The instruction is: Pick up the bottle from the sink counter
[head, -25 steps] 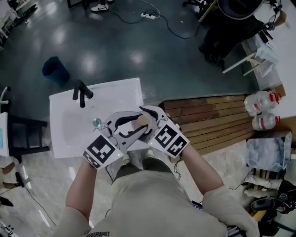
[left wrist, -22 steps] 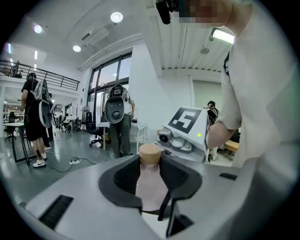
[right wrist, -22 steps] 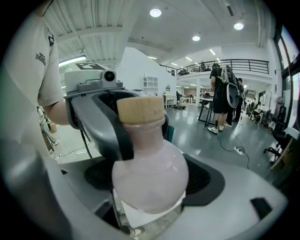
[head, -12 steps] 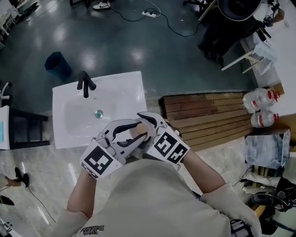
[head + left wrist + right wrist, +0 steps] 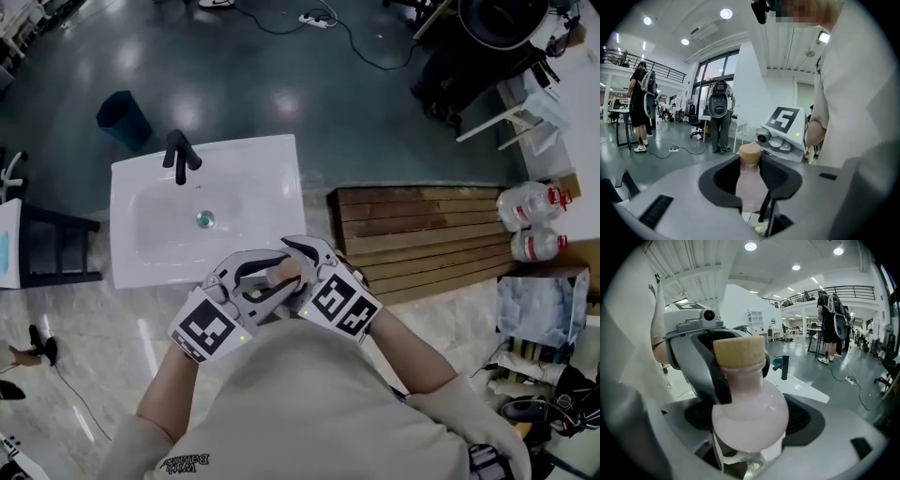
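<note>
A pink bottle (image 5: 288,271) with a cork-coloured cap is held up in front of the person's chest, off the white sink counter (image 5: 253,178). My left gripper (image 5: 270,283) and right gripper (image 5: 300,274) meet around it from either side. In the left gripper view the bottle (image 5: 750,183) stands upright between my left gripper's (image 5: 751,161) jaws, pinched at its lower part. In the right gripper view the round body of the bottle (image 5: 750,413) fills the right gripper (image 5: 750,432), and the left gripper's dark pads flank its neck.
The sink counter carries a black faucet (image 5: 180,155) and a drain (image 5: 204,219). A wooden pallet (image 5: 422,234) lies to its right, with water jugs (image 5: 530,220) beyond. A blue bin (image 5: 122,117) stands behind the sink, a dark stand (image 5: 56,251) at its left. People stand far off.
Both grippers keep the same hold on the bottle. The sink has shifted up and right in the picture, and the grippers now sit over its front edge, nearer the body.
</note>
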A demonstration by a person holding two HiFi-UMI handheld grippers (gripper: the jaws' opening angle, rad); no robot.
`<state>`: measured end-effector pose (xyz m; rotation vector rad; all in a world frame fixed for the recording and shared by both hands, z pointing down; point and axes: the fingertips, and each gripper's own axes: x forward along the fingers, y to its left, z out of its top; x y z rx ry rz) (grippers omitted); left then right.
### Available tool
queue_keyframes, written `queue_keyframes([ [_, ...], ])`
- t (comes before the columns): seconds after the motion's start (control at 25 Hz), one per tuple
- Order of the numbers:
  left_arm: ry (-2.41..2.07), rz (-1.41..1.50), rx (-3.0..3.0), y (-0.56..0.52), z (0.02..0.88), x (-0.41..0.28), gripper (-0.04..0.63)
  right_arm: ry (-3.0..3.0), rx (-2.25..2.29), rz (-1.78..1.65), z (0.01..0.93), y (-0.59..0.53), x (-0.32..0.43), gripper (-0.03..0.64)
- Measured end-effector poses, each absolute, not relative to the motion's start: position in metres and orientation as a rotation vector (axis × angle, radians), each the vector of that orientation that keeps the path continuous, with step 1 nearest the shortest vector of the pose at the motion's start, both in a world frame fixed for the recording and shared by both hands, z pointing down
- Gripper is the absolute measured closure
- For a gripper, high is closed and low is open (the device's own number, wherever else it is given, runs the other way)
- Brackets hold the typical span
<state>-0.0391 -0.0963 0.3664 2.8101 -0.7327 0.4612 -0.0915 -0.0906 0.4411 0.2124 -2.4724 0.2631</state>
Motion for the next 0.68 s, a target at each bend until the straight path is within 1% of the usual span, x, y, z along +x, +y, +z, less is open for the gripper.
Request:
queue_keyframes([
  [0.36,-0.776,0.451,2.823,-0.093,0.361,-0.043,0.471,-2.473,0.212,0.210,0.436,-0.089,-0.094,0.247],
  [0.68,-0.761,0.450,2.824,-0.085,0.361,-0.038,0.471,-2.493,0.191,0.236,0.435,-0.079,-0.090,0.247],
])
